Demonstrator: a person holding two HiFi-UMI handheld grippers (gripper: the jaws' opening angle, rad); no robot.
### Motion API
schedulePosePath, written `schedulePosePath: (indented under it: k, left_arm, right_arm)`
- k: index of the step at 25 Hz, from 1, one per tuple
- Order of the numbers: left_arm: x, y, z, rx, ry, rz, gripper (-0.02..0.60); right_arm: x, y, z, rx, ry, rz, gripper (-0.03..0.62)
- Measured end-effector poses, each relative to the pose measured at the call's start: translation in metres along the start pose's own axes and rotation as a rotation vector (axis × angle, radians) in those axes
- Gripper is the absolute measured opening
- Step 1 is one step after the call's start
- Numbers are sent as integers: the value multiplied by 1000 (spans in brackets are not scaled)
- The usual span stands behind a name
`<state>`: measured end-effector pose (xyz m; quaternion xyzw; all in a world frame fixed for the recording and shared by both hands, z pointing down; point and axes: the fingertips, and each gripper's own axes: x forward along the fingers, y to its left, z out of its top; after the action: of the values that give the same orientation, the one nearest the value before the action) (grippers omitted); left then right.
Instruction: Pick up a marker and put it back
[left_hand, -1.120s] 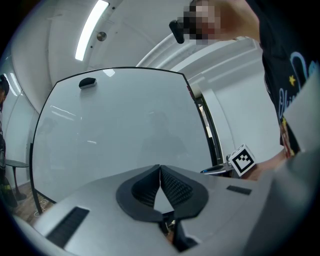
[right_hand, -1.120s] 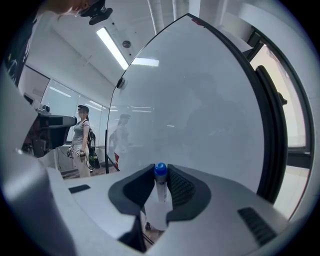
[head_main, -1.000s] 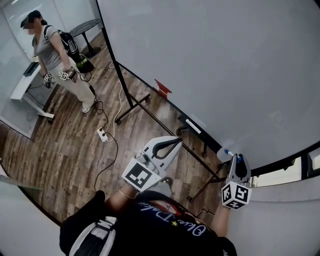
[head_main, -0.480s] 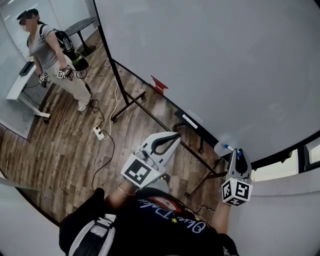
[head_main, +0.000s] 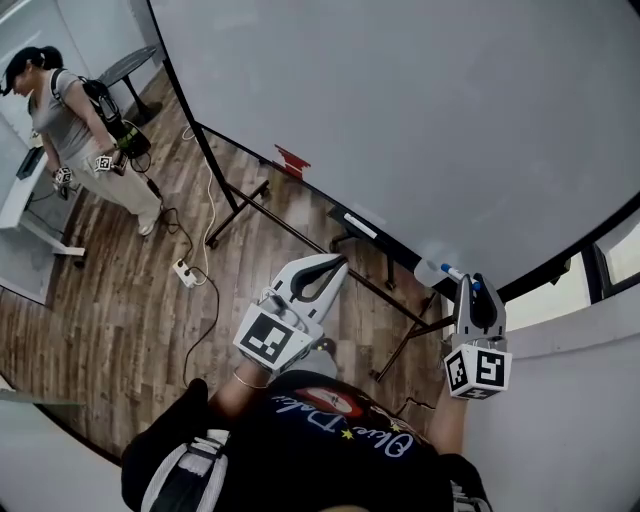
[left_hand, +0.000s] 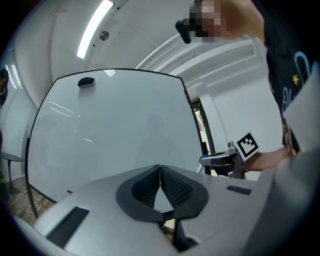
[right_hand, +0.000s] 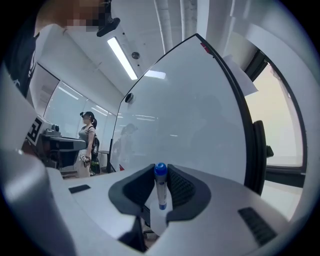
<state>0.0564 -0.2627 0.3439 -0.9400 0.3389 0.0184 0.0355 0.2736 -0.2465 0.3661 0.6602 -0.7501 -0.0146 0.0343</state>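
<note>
Fingers (right_hand: 180, 189) of your right gripper (right_hand: 162, 168) pinch the marker (right_hand: 161, 192) across its barrel. The blue cap shows above the pads, close in front of the whiteboard (right_hand: 190, 125), toward its right end. Your left gripper (left_hand: 160, 169) faces the same whiteboard further left, its fingers (left_hand: 175, 189) pressed together on nothing. Expect the marker to be light, stiff and smooth: a hard, round plastic barrel that could roll or swivel between the pads. Mid-barrel, with a pad flat on either side, looks like the safest hold when you set it back along the whiteboard's bottom edge.
</note>
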Motion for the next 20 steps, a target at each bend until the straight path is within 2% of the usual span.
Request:
schedulePosePath:
  k: [9,20]
  left_arm:
    - [-5,-16,2,-9,5,-24,3]
    - [-12,-50,2,-11,15,-77,3]
  right_arm:
    - [-36,9,34,-1,-58,8,75]
    - [-90,16,43,6,-88,33,75]
